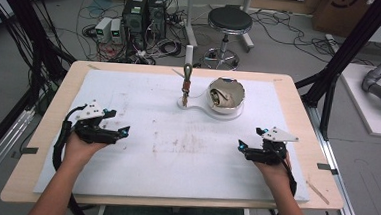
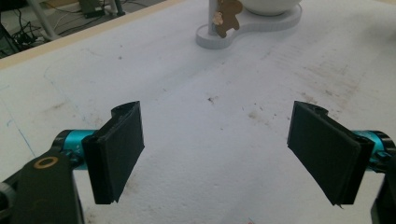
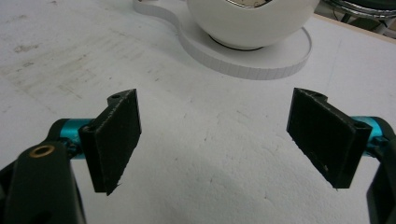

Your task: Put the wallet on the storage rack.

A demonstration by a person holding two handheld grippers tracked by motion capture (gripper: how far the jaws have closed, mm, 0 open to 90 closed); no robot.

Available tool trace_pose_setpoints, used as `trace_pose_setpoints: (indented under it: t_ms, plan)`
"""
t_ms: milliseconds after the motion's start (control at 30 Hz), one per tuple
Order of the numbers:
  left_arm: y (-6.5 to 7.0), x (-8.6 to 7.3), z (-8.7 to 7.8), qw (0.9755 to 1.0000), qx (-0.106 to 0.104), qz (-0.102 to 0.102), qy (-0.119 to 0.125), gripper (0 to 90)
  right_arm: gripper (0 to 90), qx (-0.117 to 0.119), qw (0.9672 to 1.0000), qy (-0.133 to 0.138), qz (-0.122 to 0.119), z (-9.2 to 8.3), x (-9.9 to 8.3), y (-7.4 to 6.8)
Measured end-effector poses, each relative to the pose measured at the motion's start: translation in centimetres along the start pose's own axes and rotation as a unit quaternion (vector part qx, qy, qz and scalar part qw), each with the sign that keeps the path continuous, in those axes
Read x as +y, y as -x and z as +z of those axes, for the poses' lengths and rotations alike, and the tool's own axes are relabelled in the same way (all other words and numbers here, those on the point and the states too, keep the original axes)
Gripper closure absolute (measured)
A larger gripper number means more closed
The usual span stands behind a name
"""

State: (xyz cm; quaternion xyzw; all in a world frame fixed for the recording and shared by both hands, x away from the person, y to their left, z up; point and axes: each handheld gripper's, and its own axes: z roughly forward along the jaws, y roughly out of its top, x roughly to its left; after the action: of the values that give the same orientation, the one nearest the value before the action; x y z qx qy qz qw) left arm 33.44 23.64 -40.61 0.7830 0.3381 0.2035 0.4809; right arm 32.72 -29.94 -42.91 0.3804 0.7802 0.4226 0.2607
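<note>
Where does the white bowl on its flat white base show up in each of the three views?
High view: the white bowl sits at the far middle of the table, right of the upright post.
Left gripper view: just its underside at the top edge, right of centre.
Right gripper view: top centre, large, above the open fingers.
Shared landmark: the flat white base beneath the bowl.

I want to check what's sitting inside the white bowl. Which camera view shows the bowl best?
The high view: it looks down into the white bowl on its white base, showing the brownish contents inside. The right gripper view shows its lower outer wall close up, nothing of the inside. The left gripper view catches just its underside at the top edge.
</note>
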Motion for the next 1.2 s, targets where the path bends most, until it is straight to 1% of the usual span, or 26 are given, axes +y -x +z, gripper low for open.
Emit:
trace_pose_setpoints:
  t_ms: [100, 233, 367, 500, 733, 933, 1033, 1200]
  plan:
    - [0.05, -0.09, 0.00, 1.0000, 0.007, -0.001, 0.006, 18.5, 17.9, 0.000, 1.0000, 0.003, 0.006, 0.03, -0.01, 0.21]
    - [0.28, -0.17, -0.11, 0.9998, 0.012, 0.000, 0.016, 18.5, 17.9, 0.002, 1.0000, 0.002, 0.002, 0.09, 0.01, 0.21]
    - [0.42, -0.24, 0.00, 0.9998, 0.007, 0.002, 0.017, 18.5, 17.9, 0.003, 1.0000, 0.001, -0.002, 0.31, 0.10, 0.21]
    - [0.52, -0.36, 0.17, 0.9999, 0.004, 0.005, 0.012, 18.5, 17.9, 0.002, 1.0000, 0.000, -0.003, 0.36, 0.16, 0.07]
    - [0.44, -0.34, -0.04, 0.9998, 0.008, -0.001, 0.019, 18.6, 17.9, 0.000, 1.0000, 0.000, -0.006, 0.30, 0.22, 0.01]
    - [0.47, -0.35, 0.00, 0.9998, 0.009, 0.001, 0.017, 18.5, 17.9, 0.001, 1.0000, -0.003, -0.003, 0.32, 0.20, -0.01]
    - [0.55, -0.31, 0.09, 0.9998, 0.008, 0.006, 0.014, 18.5, 17.9, 0.000, 1.0000, -0.001, -0.004, 0.30, 0.19, 0.05]
    - [0.53, -0.31, 0.14, 0.9998, 0.009, 0.005, 0.015, 18.5, 17.9, 0.001, 1.0000, -0.003, -0.004, 0.32, 0.16, 0.06]
